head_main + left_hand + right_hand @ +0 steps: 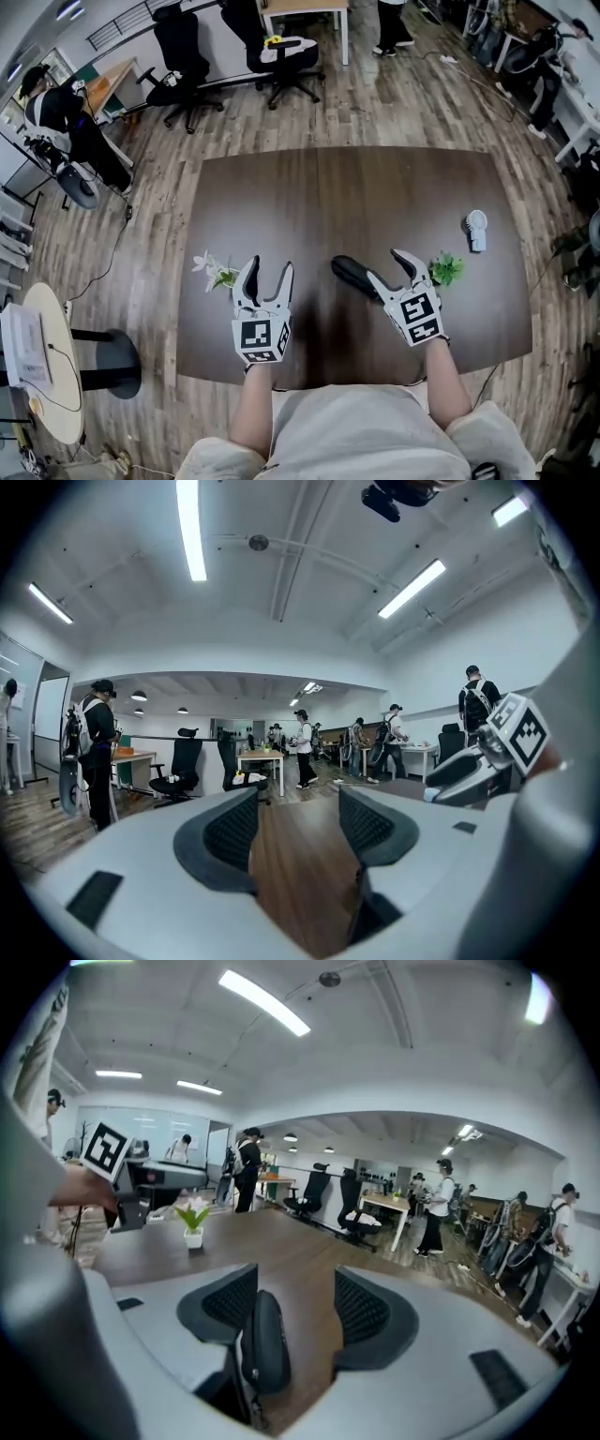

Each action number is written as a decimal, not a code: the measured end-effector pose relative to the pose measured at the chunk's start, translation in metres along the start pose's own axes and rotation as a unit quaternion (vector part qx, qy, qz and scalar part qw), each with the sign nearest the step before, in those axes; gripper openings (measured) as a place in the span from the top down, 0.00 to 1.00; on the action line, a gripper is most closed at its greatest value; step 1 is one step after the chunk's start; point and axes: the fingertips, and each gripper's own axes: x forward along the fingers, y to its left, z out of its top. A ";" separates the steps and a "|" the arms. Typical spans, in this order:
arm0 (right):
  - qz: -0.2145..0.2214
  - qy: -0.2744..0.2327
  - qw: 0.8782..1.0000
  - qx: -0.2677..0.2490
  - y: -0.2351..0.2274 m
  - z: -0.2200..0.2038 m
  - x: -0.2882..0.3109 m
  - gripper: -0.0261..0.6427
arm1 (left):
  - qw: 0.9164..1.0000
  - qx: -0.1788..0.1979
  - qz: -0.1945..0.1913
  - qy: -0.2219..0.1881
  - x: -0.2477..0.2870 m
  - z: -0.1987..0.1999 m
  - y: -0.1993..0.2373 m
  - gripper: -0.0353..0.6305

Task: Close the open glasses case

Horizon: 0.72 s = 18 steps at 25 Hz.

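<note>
On one table, one glasses case, loose inside spread right gripper; left gripper spread, empty.

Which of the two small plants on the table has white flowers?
The left plant, beside the left gripper: it bears white blooms, while the right plant, by the right gripper, shows only green leaves.

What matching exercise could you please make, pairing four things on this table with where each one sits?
Things:
1. glasses case
2. white flower
3. green plant
4. white fan

Places:
A. farthest right, on its own
B. between the jaws of the right claw
C. just left of the left claw
D. just right of the right claw

Pairs: 1-B, 2-C, 3-D, 4-A
</note>
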 end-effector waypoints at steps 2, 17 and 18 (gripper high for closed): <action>0.025 0.036 0.999 -0.028 0.018 -0.018 0.010 0.55 | 1.000 -0.002 -0.003 0.006 -0.002 -0.006 -0.003 0.53; 0.091 0.225 0.953 -0.183 0.062 -0.134 0.075 0.46 | 1.000 -0.002 -0.011 0.017 -0.009 -0.012 -0.004 0.53; 0.089 0.231 0.951 -0.185 0.060 -0.138 0.078 0.47 | 1.000 -0.003 -0.013 0.016 -0.010 -0.011 -0.005 0.53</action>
